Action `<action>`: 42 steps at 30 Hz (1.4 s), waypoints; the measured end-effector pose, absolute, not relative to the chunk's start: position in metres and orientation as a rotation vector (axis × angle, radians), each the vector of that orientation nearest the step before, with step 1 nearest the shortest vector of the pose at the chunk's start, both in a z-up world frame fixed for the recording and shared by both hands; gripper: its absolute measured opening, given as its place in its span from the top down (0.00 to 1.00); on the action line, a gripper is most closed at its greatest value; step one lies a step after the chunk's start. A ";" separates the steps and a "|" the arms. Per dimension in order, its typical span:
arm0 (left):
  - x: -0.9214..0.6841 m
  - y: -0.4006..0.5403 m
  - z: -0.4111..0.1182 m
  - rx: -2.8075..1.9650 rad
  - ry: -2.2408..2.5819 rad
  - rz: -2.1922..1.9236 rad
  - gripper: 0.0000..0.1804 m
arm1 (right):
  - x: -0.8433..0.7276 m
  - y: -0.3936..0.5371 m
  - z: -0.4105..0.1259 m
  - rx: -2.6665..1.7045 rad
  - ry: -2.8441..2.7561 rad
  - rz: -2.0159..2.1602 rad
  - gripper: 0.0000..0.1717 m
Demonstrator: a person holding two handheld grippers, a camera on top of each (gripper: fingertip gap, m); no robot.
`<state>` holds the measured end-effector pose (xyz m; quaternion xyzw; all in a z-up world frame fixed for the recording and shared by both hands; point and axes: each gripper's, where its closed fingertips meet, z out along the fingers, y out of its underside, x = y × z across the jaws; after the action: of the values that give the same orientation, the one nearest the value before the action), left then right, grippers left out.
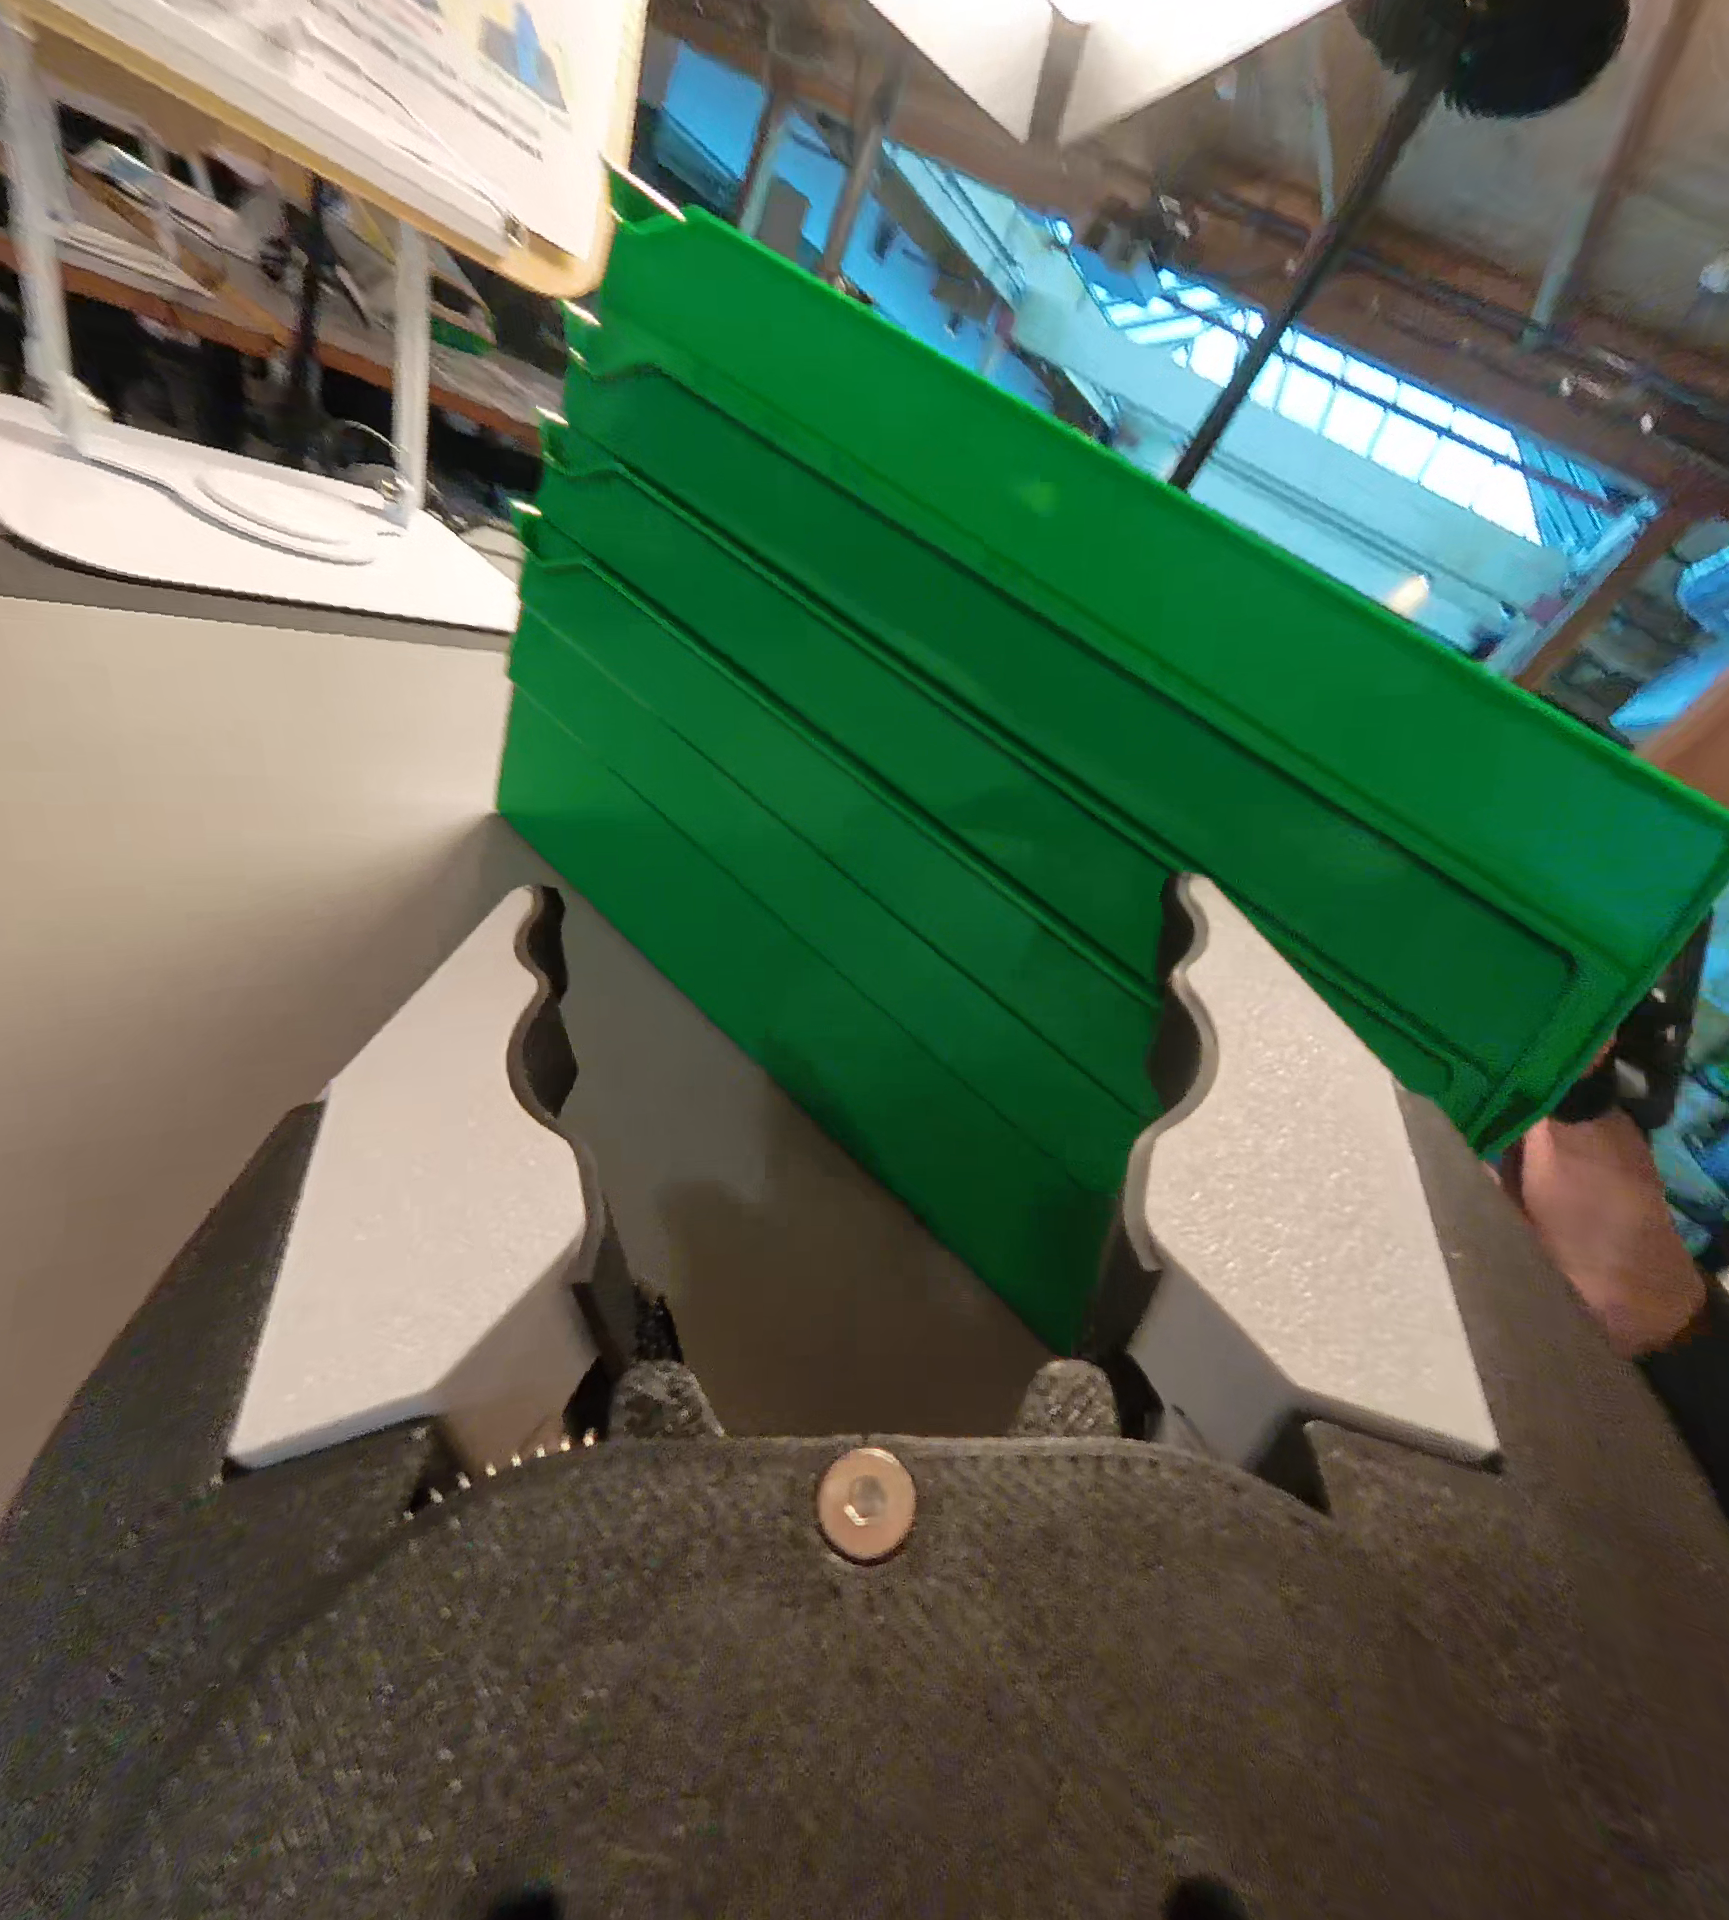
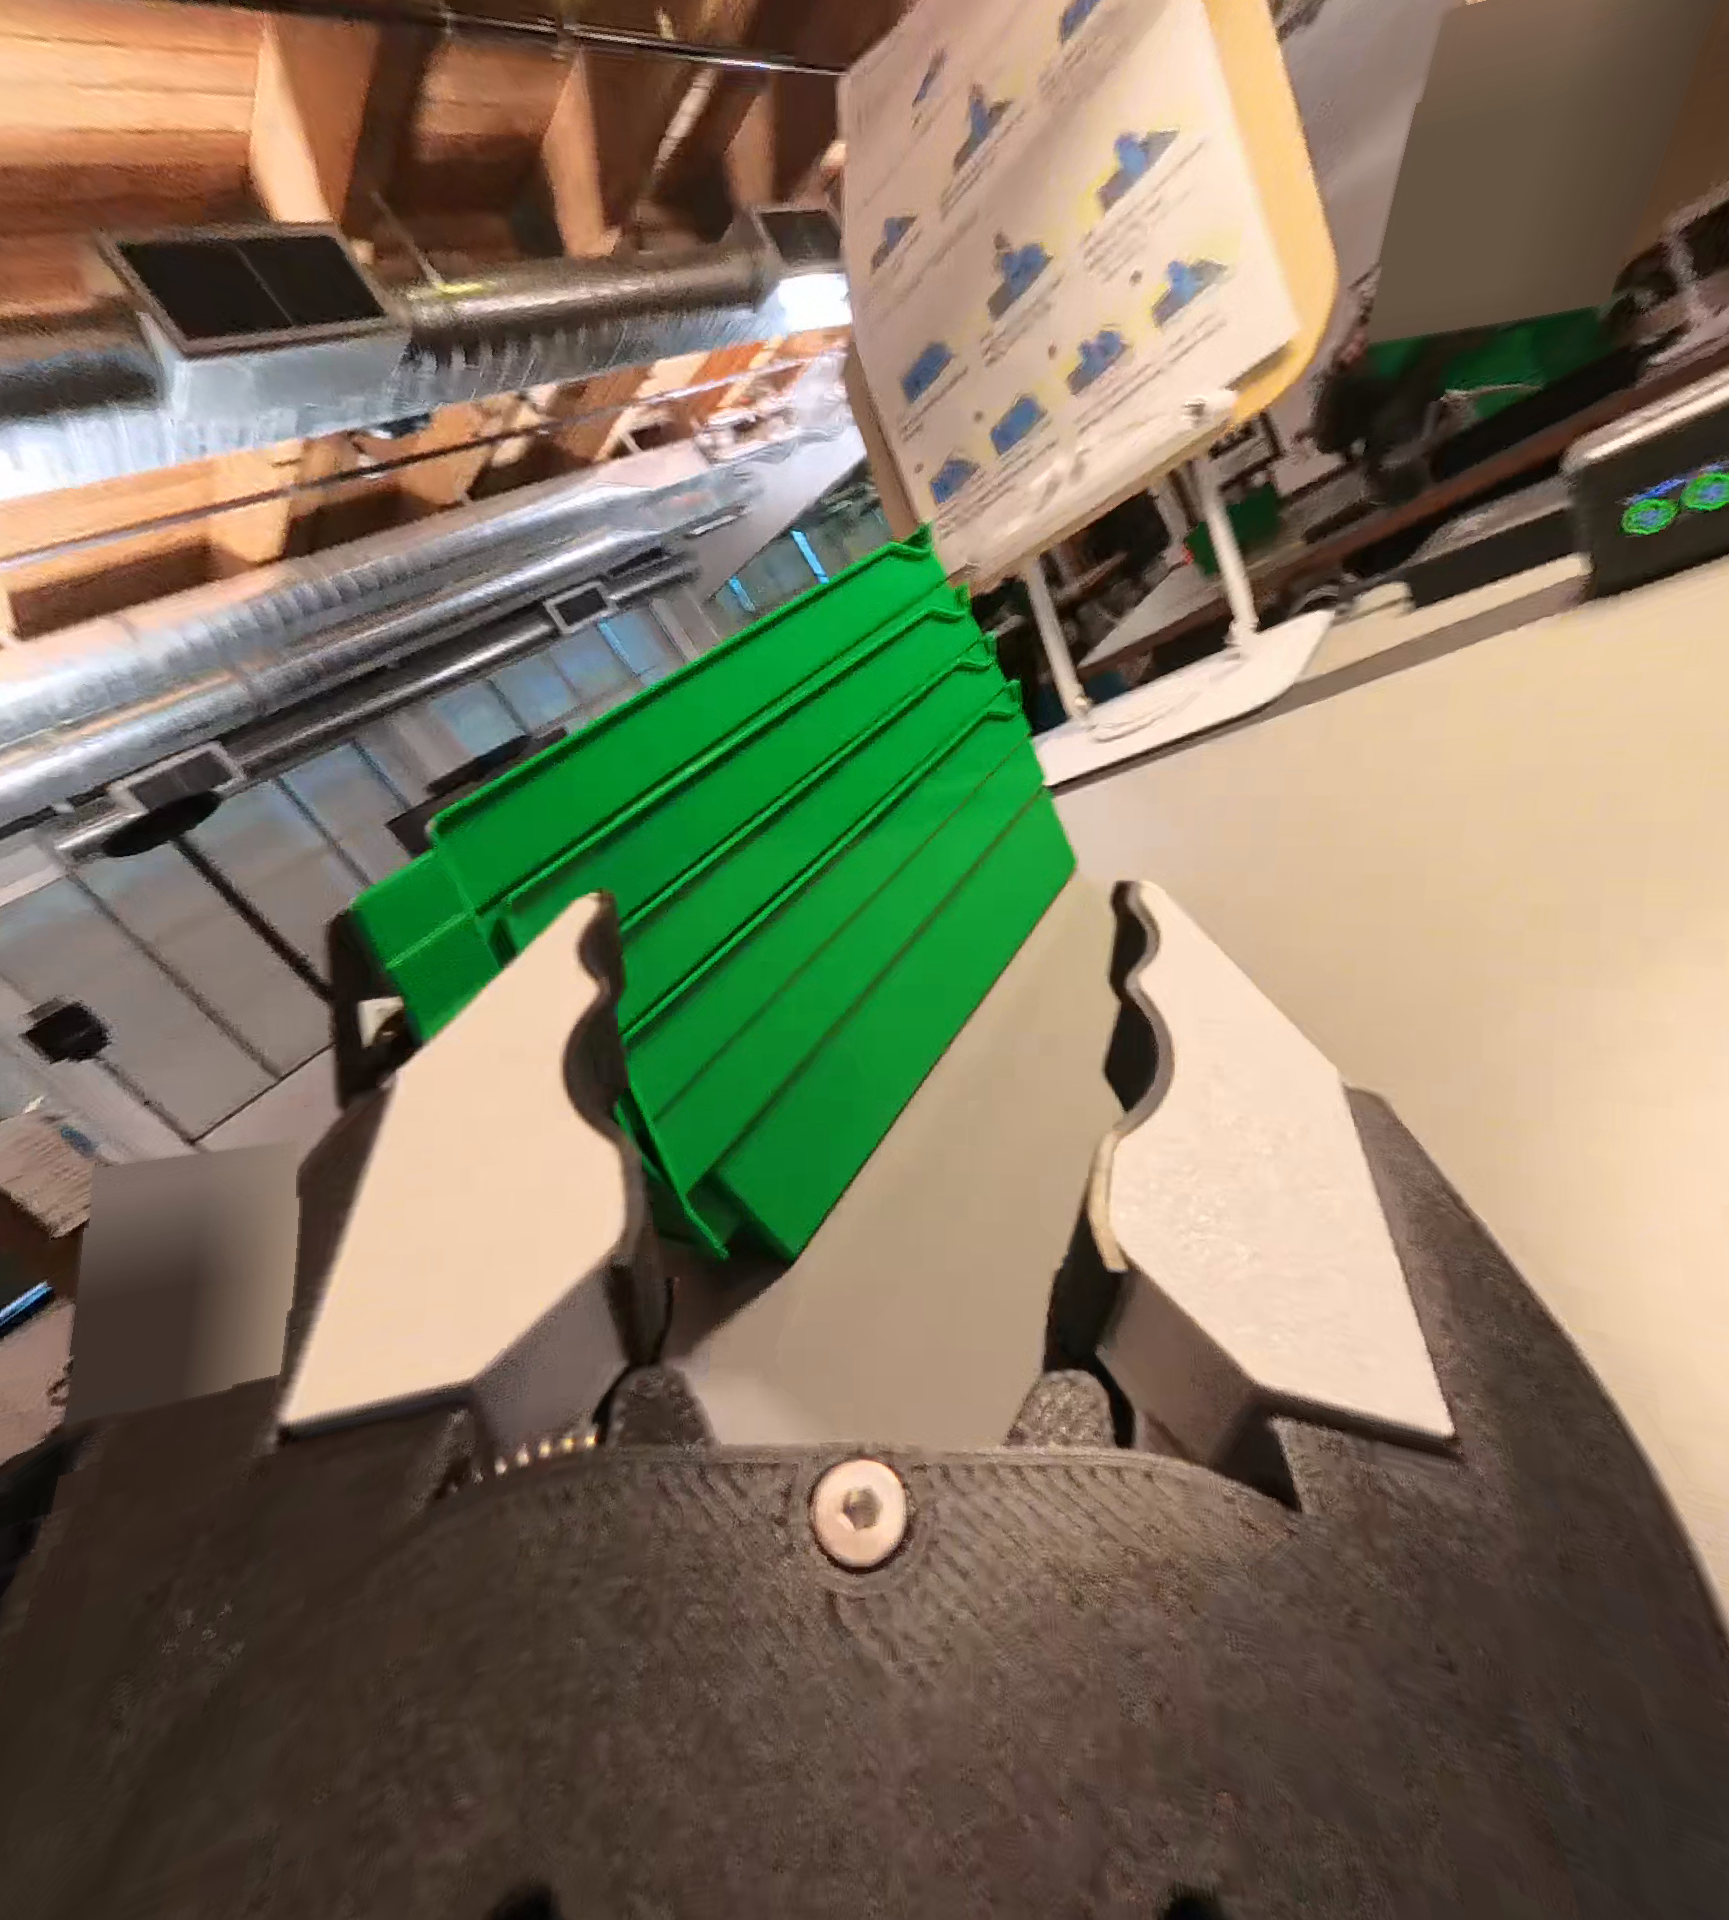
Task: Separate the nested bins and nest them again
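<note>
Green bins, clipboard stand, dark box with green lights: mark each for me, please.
Green bins (image 1: 943, 665): left wrist view, long side walls of the nested stack.
Clipboard stand (image 2: 1078, 270): right wrist view, the illustrated sheet.
Dark box (image 2: 1691, 488): right wrist view, its lit front face.

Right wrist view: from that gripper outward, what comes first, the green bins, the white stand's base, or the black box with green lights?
1. Green bins: nearest, on the left between the open fingers.
2. White stand's base: behind, centre-right on the table.
3. Black box: farthest, upper right.
</note>
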<state>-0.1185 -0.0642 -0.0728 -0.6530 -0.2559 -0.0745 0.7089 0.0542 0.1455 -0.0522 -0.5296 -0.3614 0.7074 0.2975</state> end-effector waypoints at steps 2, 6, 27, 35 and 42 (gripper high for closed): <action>-0.124 -0.071 -0.070 -1.409 -0.604 -0.133 0.37 | 0.048 0.146 -0.061 -1.473 -0.988 1.851 0.51; -0.134 -0.083 -0.066 -1.336 -0.667 -0.076 0.38 | 0.046 0.136 -0.062 -1.437 -1.063 1.784 0.72; -0.104 -0.091 -0.055 -1.262 -0.628 -0.089 0.55 | 0.050 0.096 -0.036 -1.373 -0.769 2.276 1.00; -0.094 -0.106 -0.045 -1.197 -0.703 -0.103 0.48 | 0.077 0.059 -0.017 -1.068 -0.864 2.182 0.99; -0.106 -0.081 -0.020 -1.557 -0.830 0.007 0.47 | 0.080 0.060 -0.015 -1.051 -0.847 2.269 0.98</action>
<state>-0.1062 -0.0813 -0.0203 -0.6815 -0.3634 0.0031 0.6353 0.0800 0.0604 -0.0150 -0.3858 -0.3108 0.8326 0.2479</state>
